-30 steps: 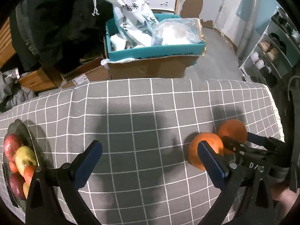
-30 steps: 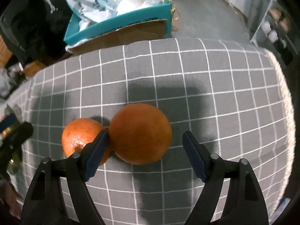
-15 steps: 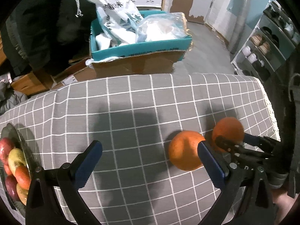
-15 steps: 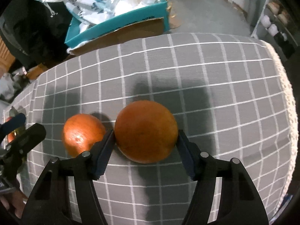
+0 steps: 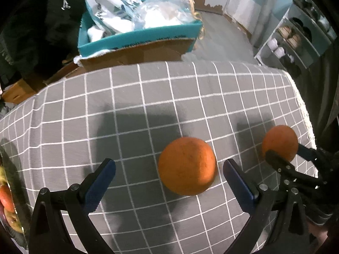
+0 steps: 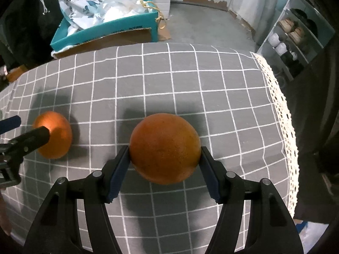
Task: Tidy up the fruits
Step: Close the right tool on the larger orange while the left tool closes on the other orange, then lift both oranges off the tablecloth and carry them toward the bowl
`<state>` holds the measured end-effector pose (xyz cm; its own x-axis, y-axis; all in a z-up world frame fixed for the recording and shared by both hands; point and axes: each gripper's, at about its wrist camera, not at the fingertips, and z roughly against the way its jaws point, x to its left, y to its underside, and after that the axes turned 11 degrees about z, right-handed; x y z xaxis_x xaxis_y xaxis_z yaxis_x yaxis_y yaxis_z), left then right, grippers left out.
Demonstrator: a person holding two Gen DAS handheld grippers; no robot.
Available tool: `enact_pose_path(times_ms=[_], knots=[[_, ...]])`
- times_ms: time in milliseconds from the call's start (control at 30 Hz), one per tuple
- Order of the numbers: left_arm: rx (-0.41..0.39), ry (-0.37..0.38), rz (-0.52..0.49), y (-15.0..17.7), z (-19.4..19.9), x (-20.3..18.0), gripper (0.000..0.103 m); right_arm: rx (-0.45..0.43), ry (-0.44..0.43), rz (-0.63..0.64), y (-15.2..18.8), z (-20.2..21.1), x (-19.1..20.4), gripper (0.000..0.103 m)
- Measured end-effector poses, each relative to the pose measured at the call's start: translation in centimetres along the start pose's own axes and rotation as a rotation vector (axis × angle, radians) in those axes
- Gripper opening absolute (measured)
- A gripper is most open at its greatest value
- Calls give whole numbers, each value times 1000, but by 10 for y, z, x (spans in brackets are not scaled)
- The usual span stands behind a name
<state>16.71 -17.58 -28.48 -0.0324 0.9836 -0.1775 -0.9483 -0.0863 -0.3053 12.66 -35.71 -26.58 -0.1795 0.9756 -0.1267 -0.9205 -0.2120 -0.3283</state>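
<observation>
Two oranges are on the grey checked tablecloth (image 5: 148, 97). My right gripper (image 6: 164, 154) is shut on the larger orange (image 6: 165, 148), its blue pads pressing both sides; it also shows at the right of the left wrist view, gripper (image 5: 288, 154) and orange (image 5: 279, 141). The other orange (image 5: 187, 166) rests on the cloth between the fingers of my open left gripper (image 5: 169, 173), nearer the right finger and touching neither. In the right wrist view this orange (image 6: 56, 139) lies left, partly behind the left gripper (image 6: 23, 129).
A dark plate (image 5: 12, 169) of apples and other fruit sits at the cloth's left edge. Beyond the far edge stands a cardboard box (image 5: 135, 50) with a teal tray of bags. The lace-trimmed table edge (image 6: 284, 114) drops off on the right, near a shelf (image 6: 296, 33).
The right gripper's jaws closed on the larger orange and carried it right, away from the other. The left gripper moved right and lower, bringing the second orange between its open fingers.
</observation>
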Motion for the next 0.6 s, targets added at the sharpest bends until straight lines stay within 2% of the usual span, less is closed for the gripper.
enact_pose_path(times_ms=[233,300,333,400,433,467,600], knots=[[33,2,-13,7,-14,-4,102,-1,10,18,1,1,3,65],[37,6,-16,9,-16,-4,96,-2,9,20,2,1,3,65],[40,9,-21,9,-16,-5,87,-2,9,19,2,2,3,65],[52,36,-27,10,-17,-6,77,-4,6,17,2,2,3,65],[53,58,-27,11,-16,-6,66,-5,8,20,2,2,3,65],[49,70,-30,12,-14,-8,64,-7,10,24,2,3,4,65],[29,31,-69,18,-11,-14,64,-17,16,40,0,8,7,65]])
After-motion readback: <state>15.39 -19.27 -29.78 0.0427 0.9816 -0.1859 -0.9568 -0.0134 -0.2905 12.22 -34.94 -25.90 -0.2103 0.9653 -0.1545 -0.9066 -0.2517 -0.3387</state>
